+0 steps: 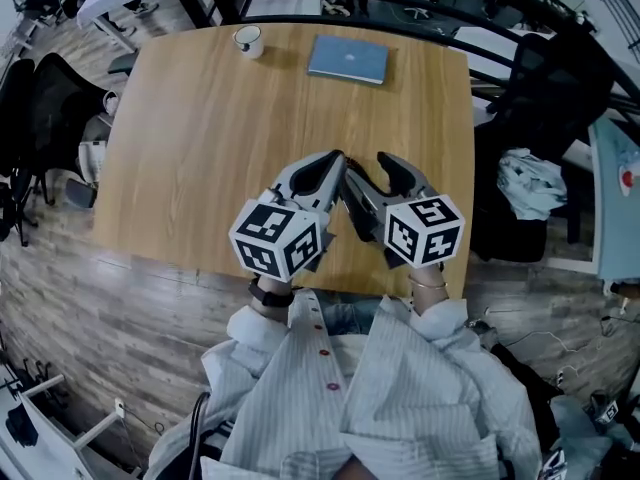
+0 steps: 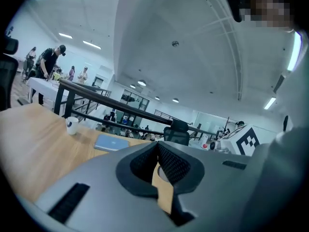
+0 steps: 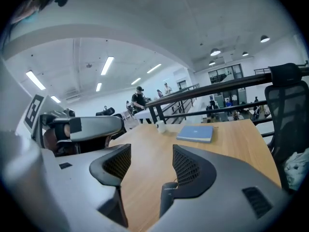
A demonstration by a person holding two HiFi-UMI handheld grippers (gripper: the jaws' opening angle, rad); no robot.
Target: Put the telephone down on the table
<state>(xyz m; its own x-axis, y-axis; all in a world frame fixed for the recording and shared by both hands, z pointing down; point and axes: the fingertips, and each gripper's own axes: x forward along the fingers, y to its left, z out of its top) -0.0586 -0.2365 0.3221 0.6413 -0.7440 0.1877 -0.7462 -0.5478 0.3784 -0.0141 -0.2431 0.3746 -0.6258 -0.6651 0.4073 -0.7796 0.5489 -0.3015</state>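
I see no telephone for certain. A small dark rounded object with fine print (image 3: 169, 197) shows low in the right gripper view, against the right jaw's underside; I cannot tell what it is. My right gripper (image 3: 152, 161) is open, with bare wood between its jaws. It hovers over the wooden table (image 1: 220, 118) near the front edge (image 1: 366, 168). Close on its left is my left gripper (image 1: 336, 160). In its own view the left gripper (image 2: 157, 146) is shut, pads meeting at the tip with nothing between them.
A white cup (image 1: 248, 40) and a blue book (image 1: 348, 58) lie at the table's far edge. A black railing (image 3: 217, 88) runs behind them. Black office chairs stand at the left (image 1: 40, 98) and right (image 1: 545, 88), with crumpled cloth (image 1: 530, 183) on the right one.
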